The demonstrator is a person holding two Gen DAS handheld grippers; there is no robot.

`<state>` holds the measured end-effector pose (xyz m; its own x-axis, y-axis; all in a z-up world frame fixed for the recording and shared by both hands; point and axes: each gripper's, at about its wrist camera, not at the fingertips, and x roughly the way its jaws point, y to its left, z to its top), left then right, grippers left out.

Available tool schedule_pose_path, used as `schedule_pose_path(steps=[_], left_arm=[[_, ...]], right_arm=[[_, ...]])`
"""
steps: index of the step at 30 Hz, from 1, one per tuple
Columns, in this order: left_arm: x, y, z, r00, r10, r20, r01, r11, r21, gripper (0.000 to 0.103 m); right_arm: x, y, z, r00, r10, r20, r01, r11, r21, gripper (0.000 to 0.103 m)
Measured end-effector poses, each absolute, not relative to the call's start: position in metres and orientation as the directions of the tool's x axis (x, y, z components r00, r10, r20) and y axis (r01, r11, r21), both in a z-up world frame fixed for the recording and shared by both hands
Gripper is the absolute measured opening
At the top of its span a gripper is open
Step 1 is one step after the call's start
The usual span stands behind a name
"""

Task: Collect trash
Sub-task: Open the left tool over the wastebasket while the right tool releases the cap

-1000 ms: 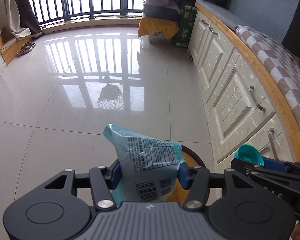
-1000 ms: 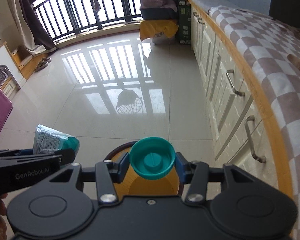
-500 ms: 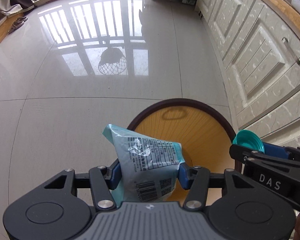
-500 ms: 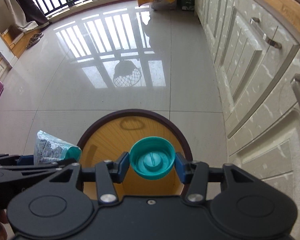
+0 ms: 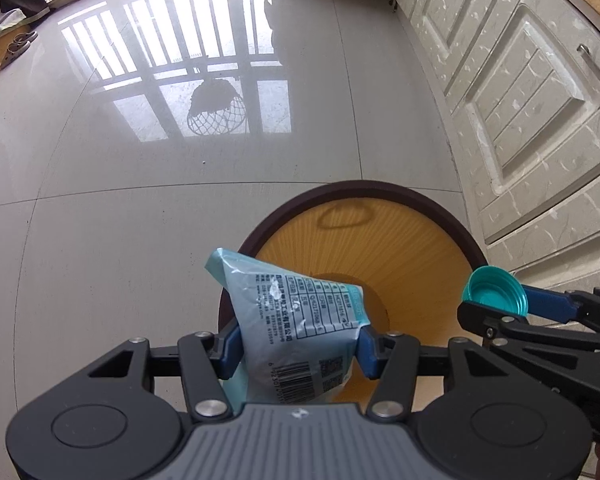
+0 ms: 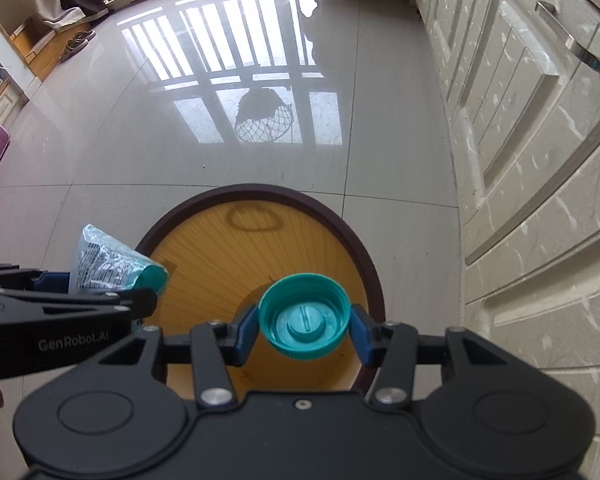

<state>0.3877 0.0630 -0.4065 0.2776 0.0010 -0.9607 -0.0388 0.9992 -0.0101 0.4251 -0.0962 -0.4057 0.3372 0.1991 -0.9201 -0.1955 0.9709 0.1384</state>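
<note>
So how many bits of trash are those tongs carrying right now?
2. A teal snack packet is clamped in the left tongs, and a teal bottle cap in the right tongs, both above the yellow bin.

Each black hand-held gripper has blue fingertips, silver screws and white lettering.

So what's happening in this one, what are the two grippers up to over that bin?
A person is carrying trash in two handheld grippers. The left gripper is clamped on a light blue snack wrapper, and the right gripper pinches a teal bottle cap. Both point down over the open mouth of a round bin with a yellow inside, standing on the tiled floor beside white cabinets. Nothing has been dropped yet.
</note>
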Motion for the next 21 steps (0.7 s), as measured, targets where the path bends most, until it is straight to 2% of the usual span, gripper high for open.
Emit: schedule_pose_path(steps=[7,8,10,12,15,17,21], left_arm=[[0.388,0.067,-0.405,0.286,-0.010,-0.958,-0.052,0.998,-0.026,0.056],[0.388,0.067,-0.406,0.283,-0.007,-0.959,-0.059,0.998,-0.024,0.058],[0.388,0.069,-0.406,0.281,-0.003,-0.960,-0.072,0.997,-0.024,0.063],[0.388,0.071,-0.407,0.280,-0.007,-0.960,-0.082,0.996,-0.031,0.068],[0.388,0.071,-0.408,0.275,-0.008,-0.961,-0.090,0.995,-0.034,0.074],[0.388,0.071,-0.409,0.274,-0.005,-0.962,-0.091,0.995,-0.031,0.083],[0.387,0.072,-0.411,0.270,-0.004,-0.963,-0.091,0.995,-0.030,0.091]], right_arm=[[0.429,-0.095,-0.413,0.306,0.205,-0.930,-0.205,0.968,0.146,0.050],[0.428,-0.095,-0.413,0.304,0.203,-0.931,-0.207,0.968,0.144,0.050],[0.428,-0.095,-0.414,0.299,0.196,-0.934,-0.205,0.969,0.138,0.057],[0.429,-0.097,-0.414,0.302,0.189,-0.934,-0.201,0.971,0.132,0.068],[0.429,-0.099,-0.411,0.309,0.189,-0.932,-0.197,0.971,0.132,0.072],[0.428,-0.101,-0.410,0.311,0.187,-0.932,-0.181,0.974,0.135,0.072],[0.427,-0.108,-0.409,0.308,0.183,-0.934,-0.153,0.978,0.141,0.073]])
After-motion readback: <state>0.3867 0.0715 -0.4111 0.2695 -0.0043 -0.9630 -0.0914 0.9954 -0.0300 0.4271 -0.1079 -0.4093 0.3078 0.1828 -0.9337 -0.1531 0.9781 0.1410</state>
